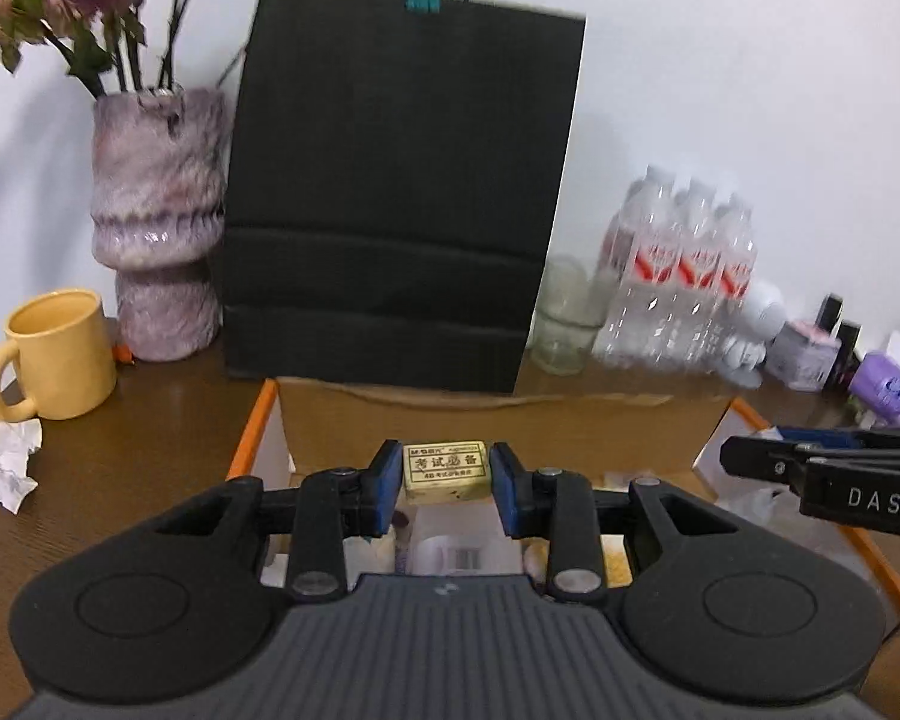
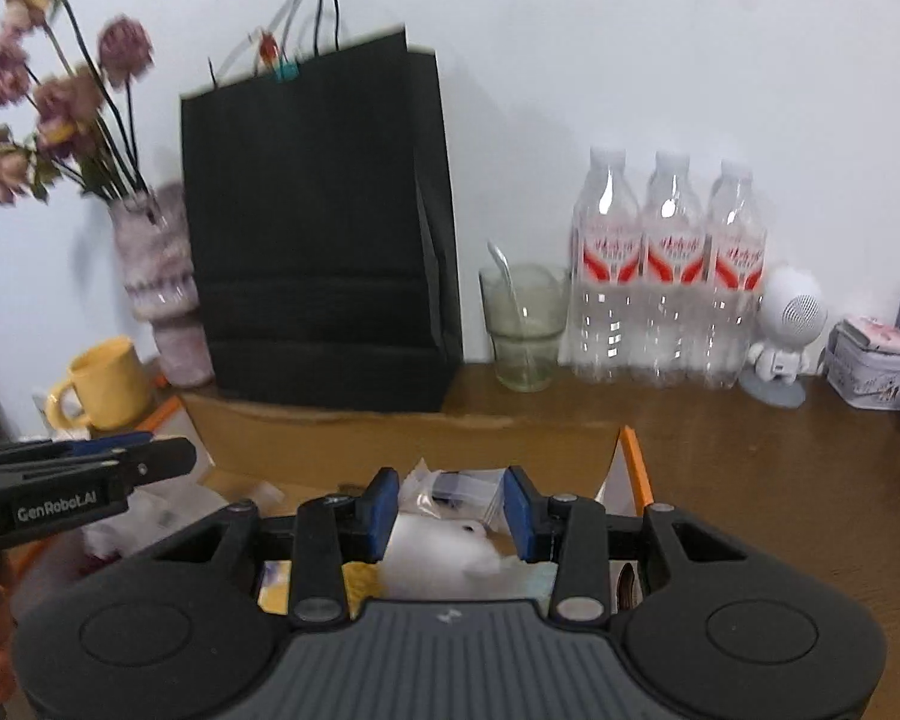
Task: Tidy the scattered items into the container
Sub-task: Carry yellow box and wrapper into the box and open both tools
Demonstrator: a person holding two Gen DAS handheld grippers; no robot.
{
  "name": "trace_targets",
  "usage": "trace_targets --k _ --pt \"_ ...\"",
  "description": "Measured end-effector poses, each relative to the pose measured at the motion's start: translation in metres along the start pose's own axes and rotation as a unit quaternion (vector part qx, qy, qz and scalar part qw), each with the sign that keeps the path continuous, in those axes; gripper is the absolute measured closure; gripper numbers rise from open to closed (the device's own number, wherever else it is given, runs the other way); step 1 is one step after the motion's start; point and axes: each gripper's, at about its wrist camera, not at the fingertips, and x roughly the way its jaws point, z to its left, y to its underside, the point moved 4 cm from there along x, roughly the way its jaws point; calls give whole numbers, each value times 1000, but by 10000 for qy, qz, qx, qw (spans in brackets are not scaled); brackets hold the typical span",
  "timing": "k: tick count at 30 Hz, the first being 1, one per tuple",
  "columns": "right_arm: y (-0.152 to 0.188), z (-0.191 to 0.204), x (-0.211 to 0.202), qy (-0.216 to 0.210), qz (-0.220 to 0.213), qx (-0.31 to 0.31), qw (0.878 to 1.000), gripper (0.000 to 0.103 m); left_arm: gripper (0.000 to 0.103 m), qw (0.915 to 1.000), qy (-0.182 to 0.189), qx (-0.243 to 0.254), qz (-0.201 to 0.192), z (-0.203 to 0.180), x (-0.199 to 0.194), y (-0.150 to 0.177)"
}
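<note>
Clearly the left gripper (image 1: 447,474) clamps an eraser (image 1: 446,473), while whatever the right gripper (image 2: 452,507) pinches is a white blur.

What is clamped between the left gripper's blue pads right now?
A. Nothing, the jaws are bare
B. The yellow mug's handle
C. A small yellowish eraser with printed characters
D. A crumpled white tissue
C. In the left wrist view the left gripper has its blue pads pressed on both ends of the yellowish eraser, held above the open cardboard box.
</note>
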Motion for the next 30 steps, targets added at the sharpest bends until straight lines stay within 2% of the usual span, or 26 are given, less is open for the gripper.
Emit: trace_targets --k 2,3,4,5,6,7,8,12,16,21,30 --pt "2 -1 8 40 90 -28 9999 63 67 10000 -13 40 78 0 4 3" --pt "3 -1 9 45 134 -32 9999 59 52 9999 -27 49 100 0 5 4" --pt "4 -1 11 38 170 -37 9998 47 42 9999 -51 34 130 0 5 5" --pt "5 -1 11 26 209 -32 9998 39 22 9999 -98 -9 118 1 4 6" --pt "6 0 11 15 240 -38 9997 22 12 9999 -108 -21 61 1 0 5" --pt "6 1 9 6 245 -64 9997 11 9 9999 -102 -4 -8 0 -4 4" --pt "6 2 7 -9 244 -123 9996 10 2 9999 -93 25 -63 -1 -7 2" --pt "2 5 -1 -1 223 -183 9996 0 0 9995 -175 120 -240 -4 -20 -4" --pt "-1 5 -8 -1 202 -138 9997 0 0 9997 -54 109 -202 -8 -25 -6" --pt "-4 6 -19 59 105 -165 9998 0 0 9994 -132 152 -279 -12 -34 -6" --pt "3 17 -67 38 -67 -220 9997 0 0 9982 -113 260 -521 -21 -92 3"
